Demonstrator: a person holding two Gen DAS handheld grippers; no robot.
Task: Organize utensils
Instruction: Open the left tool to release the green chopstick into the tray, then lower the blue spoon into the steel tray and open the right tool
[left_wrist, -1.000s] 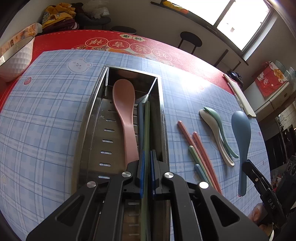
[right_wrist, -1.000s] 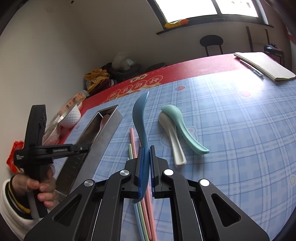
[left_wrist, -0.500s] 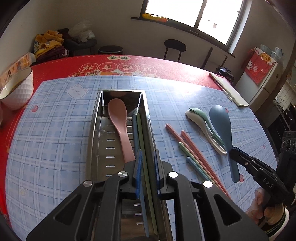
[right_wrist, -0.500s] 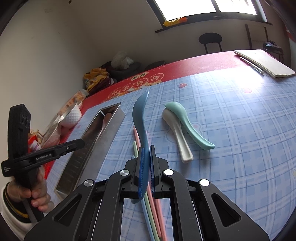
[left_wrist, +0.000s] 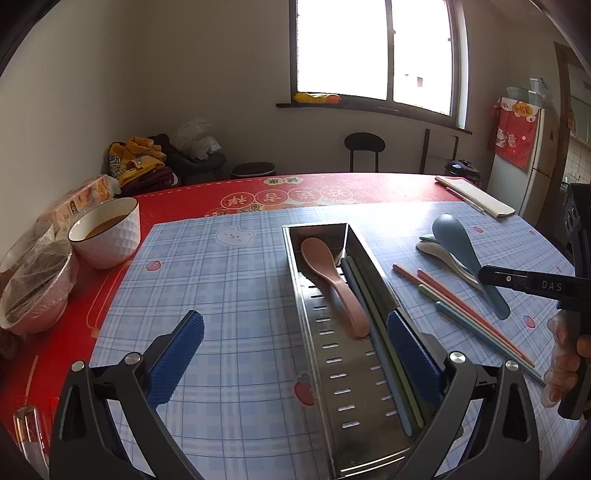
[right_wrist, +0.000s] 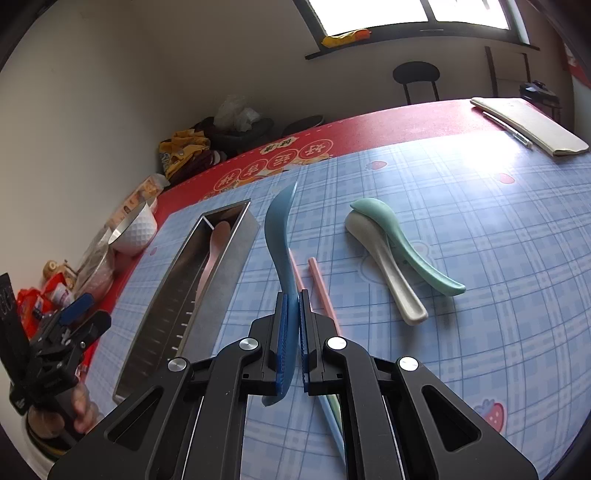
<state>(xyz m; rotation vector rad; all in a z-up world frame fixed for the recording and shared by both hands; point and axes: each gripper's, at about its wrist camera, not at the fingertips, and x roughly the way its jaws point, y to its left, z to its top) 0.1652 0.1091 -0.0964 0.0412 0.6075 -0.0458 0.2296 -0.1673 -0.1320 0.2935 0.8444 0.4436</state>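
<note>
The big tabletop (left_wrist: 192, 206) wears a red cloth, and a blue checked mat (left_wrist: 221, 295) with little bears lies on top of it. A long shiny metal tray with slots in its floor (left_wrist: 332, 373) sits on the mat. Inside the tray lie a pink plastic spoon (left_wrist: 332, 284) and, beside it along the right wall, a grey-blue stick and a green stick (chopsticks) (left_wrist: 373, 314).

The left hand-held gripper (left_wrist: 291, 354) hangs above the near end of the tray. Its jaws have just been opening and now stand wide apart, with nothing pinched between the blue pads.

The right hand-held gripper (right_wrist: 291, 332) is clamped tight on the handle of a dusty-blue plastic spoon (right_wrist: 280, 236), which is held up off the mat with its bowl pointing away, just right of the tray.

A white bumpy bowl with something brown inside (left_wrist: 105, 232) stands at the left edge of the mat.

Right of the tray, on the mat, a mint-green spoon (right_wrist: 402, 247) rests on a cream-white spoon (right_wrist: 388, 273). Between them and the tray lie loose pink, green and blue chopsticks (left_wrist: 465, 314).
</note>
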